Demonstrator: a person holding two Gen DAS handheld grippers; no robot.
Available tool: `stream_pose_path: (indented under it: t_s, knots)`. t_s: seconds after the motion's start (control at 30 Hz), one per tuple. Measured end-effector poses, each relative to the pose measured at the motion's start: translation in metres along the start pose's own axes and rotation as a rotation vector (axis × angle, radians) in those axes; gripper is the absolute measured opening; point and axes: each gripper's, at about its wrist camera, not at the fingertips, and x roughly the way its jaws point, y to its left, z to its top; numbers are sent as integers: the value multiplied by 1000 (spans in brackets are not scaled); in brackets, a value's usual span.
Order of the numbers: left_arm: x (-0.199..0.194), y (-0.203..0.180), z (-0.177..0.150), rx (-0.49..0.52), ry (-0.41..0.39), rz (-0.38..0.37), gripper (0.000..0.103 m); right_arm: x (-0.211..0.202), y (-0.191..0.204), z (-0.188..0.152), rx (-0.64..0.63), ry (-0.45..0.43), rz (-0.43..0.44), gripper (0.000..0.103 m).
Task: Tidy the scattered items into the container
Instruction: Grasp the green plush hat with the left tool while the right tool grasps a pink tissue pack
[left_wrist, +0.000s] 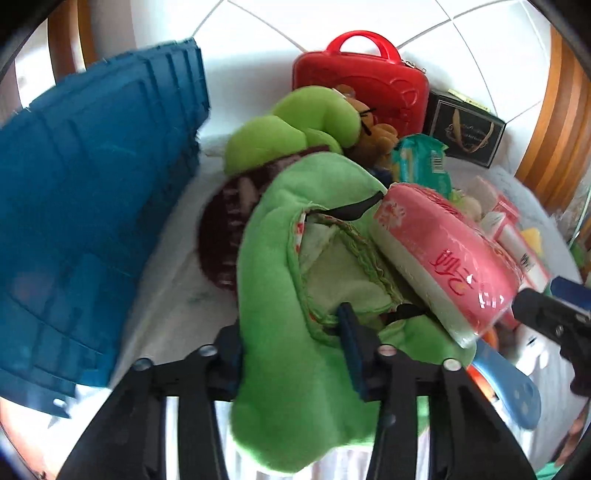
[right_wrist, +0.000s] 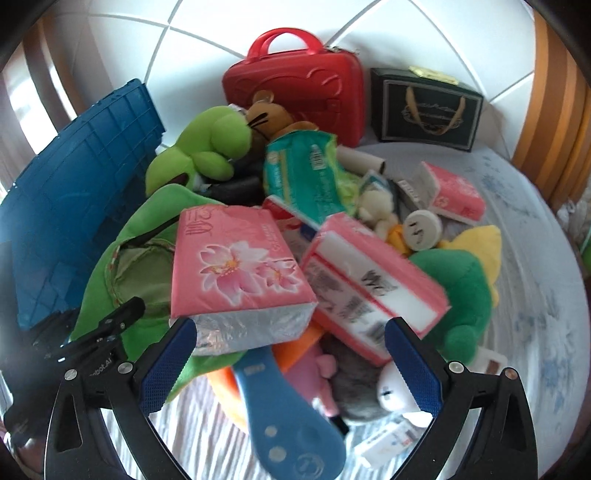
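Left wrist view: your left claw clenched green plush; right claw gaped. Tissue pack leaning ahead-right risked toppling when lifted.

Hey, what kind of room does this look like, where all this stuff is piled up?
Probably a bedroom at home: the pile lies on a flower-printed bedsheet, beside a white tiled floor, with soft toys like the green plush frog among the clutter.

Left gripper: jaws clamped on green plush slipper, fabric bulging between fingers. Right gripper: jaws spread wide, nothing gripped, poised low, just right of the left one.
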Motion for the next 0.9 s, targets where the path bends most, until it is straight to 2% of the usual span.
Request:
stream_pose_path:
  t_s: [0.07, 0.17, 0.37, 0.7, 0.73, 0.83, 0.9]
  knots:
    - [0, 5, -2, 32, -13, 45, 33, 6, 9, -1, 5, 9, 11, 103]
    - [7, 11, -5, 38, -4, 20, 32, 14, 22, -2, 14, 22, 31, 103]
    - [19, 19, 0, 16, 7, -16, 32, 15, 41, 3, 4, -13, 45, 103]
    - [39, 15, 13, 20, 18, -46, 33, 26, 51, 11, 17, 2, 74, 103]
    - [41, 15, 14, 20, 22, -49, 34, 31, 51, 11, 24, 17, 88, 103]
    - [48, 15, 15, 16, 37, -49, 48, 40, 56, 10, 30, 50, 101, 103]
    - [52, 17, 14, 9, 42, -44, 63, 44, 60, 10, 19, 59, 101, 103]
